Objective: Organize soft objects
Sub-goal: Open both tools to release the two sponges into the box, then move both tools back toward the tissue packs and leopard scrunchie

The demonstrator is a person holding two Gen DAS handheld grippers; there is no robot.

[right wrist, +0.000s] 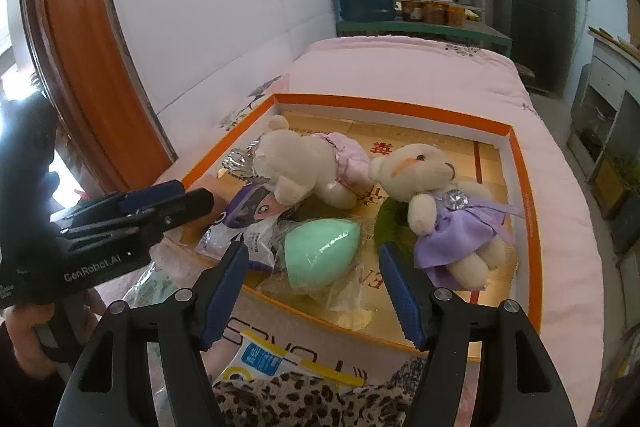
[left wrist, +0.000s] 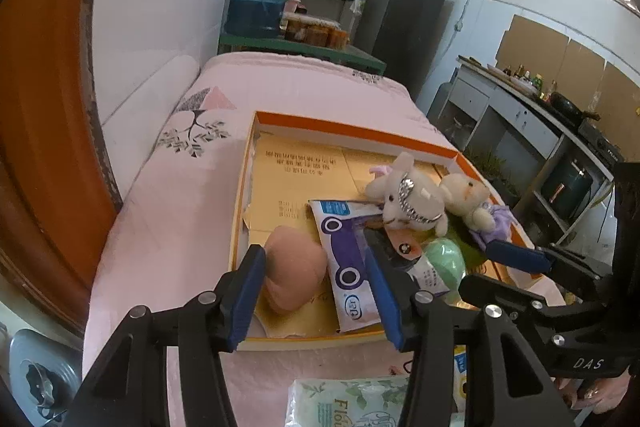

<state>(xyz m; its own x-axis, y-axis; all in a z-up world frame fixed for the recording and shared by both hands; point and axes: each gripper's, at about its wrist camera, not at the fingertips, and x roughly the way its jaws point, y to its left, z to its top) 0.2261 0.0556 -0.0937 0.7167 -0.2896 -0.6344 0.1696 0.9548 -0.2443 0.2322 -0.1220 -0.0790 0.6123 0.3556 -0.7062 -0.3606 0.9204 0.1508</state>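
Both pairs of fingers, left (left wrist: 320, 291) and right (right wrist: 316, 291), stand apart, gripping nothing, so we back straight out toward six o'clock without snagging the peach sponge (left wrist: 294, 271) or green sponge (right wrist: 320, 255) lying in the orange box (right wrist: 400, 103) on the bed.

Pink-quilted bed (right wrist: 560, 187) bearing an orange-rimmed box (right wrist: 400, 105) and a tissue pack (left wrist: 344, 403)

Box (right wrist: 524, 187) holds two teddy bears (right wrist: 304, 167) (right wrist: 444, 203), two sponges, green (right wrist: 320, 257) and tan (left wrist: 294, 267), and one wipes packet (left wrist: 348, 263).
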